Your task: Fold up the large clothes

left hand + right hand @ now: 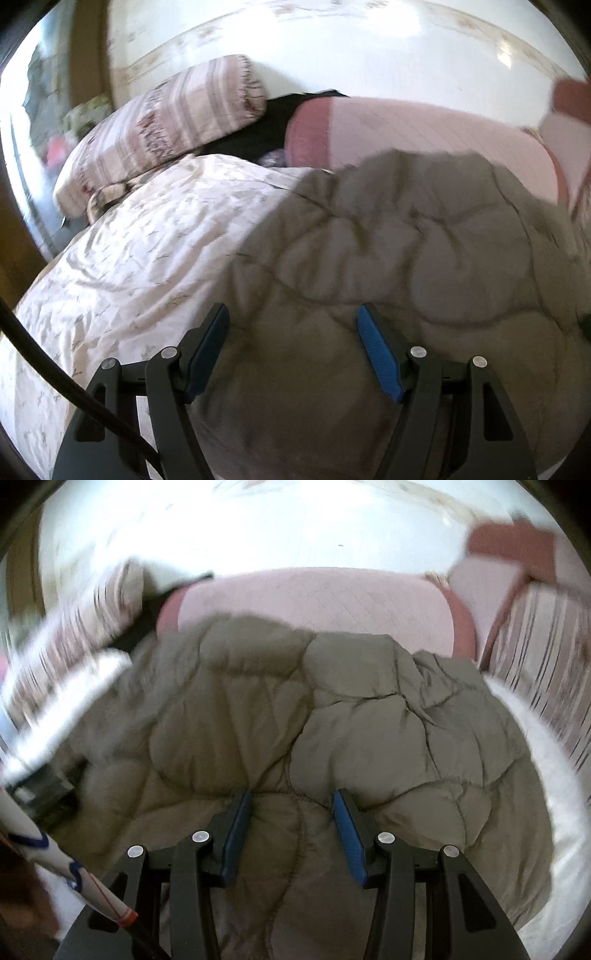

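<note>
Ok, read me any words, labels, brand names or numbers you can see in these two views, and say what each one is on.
None can be read.
Quilted jacket: no tag or logo showing.
White strip with blue and red markings, right wrist view: only lines, no letters I can make out.
Striped pillow and bedspread: pattern only, no text.

A white bedspread (122, 258) with a faint sprig print covers the bed. At its head lies a long pink bolster (424, 133) with darker pink ends. Left of it, a striped pillow (162, 125) leans tilted on the spread, and something black (255, 136) sits between the two. Behind them rises a white headboard (332, 55) with a pale curved trim. In the right view another striped pillow (546, 672) stands at the bolster's right end.
</note>
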Demonstrator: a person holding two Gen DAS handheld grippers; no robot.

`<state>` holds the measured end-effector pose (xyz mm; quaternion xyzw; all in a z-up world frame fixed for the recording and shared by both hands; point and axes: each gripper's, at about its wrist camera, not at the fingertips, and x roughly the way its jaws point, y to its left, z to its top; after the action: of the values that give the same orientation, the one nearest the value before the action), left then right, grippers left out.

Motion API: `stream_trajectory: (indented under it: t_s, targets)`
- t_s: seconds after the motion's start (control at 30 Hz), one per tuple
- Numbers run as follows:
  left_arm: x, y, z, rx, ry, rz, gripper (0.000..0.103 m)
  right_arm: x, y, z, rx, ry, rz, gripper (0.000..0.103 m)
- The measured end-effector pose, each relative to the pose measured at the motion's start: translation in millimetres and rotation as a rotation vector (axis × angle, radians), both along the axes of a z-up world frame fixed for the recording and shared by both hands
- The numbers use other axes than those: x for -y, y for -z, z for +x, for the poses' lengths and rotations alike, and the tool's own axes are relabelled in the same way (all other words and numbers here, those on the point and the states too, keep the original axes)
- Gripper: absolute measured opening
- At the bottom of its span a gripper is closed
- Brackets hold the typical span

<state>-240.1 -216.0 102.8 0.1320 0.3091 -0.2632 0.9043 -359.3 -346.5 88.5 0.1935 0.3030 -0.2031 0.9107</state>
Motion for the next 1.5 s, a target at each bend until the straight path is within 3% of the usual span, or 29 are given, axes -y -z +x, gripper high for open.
stream_trajectory:
  t_s: [0.1, 0.17, 0.2, 0.27, 0.33, 0.53, 0.7, 0.83, 1.0, 1.13, 1.2, 1.27, 1.3, 1.37, 1.43, 1.5]
  targets:
    - [-7, -1, 15, -0.016, -0.050, -0.004, 0.071, 28, -12, -23, 0.085, 0.079, 0.041, 0.046]
    - [-8, 7, 26, -0.052, -0.081, 0.023, 0.071, 43, -12, -29, 0.063, 0.139, 0.023, 0.043]
    - [-9, 11, 31, -0.075, -0.089, 0.026, 0.072, 58, -7, -35, 0.043, 0.198, 0.037, 0.036]
    - [-9, 18, 37, -0.128, -0.093, 0.023, 0.072, 76, 2, -43, 0.029, 0.254, 0.098, 0.033]
    - [-6, 21, 38, -0.135, -0.087, 0.046, 0.072, 91, 16, -41, -0.012, 0.249, 0.166, 0.033]
    - [-6, 24, 42, -0.149, -0.071, 0.065, 0.072, 92, 27, -32, -0.070, 0.215, 0.145, 0.032]
    - [-23, 8, 51, -0.203, -0.084, -0.001, 0.072, 100, 18, -54, -0.011, 0.211, 0.205, 0.037]
    - [-43, -9, 55, -0.181, -0.135, -0.040, 0.072, 97, 1, -85, 0.036, 0.281, 0.131, 0.041]
    - [-46, 4, 61, -0.192, -0.117, 0.064, 0.072, 101, 7, -101, -0.008, 0.318, 0.149, 0.042]
    - [-36, 21, 63, -0.216, -0.064, 0.143, 0.072, 105, 24, -92, -0.074, 0.277, 0.198, 0.045]
    - [-40, 17, 68, -0.245, -0.068, 0.119, 0.072, 104, 28, -89, -0.085, 0.259, 0.195, 0.048]
    - [-53, 9, 77, -0.323, -0.072, 0.049, 0.072, 103, 24, -96, -0.064, 0.264, 0.198, 0.048]
    - [-63, 6, 83, -0.380, -0.078, -0.002, 0.078, 104, 20, -104, -0.033, 0.271, 0.217, 0.049]
    - [-83, 5, 92, -0.470, -0.103, -0.076, 0.084, 107, 12, -119, 0.026, 0.282, 0.256, 0.057]
    - [-102, 10, 98, -0.565, -0.109, -0.146, 0.084, 109, 9, -138, 0.066, 0.313, 0.302, 0.078]
    - [-117, 20, 101, -0.667, -0.112, -0.199, 0.084, 114, 12, -158, 0.093, 0.355, 0.356, 0.079]
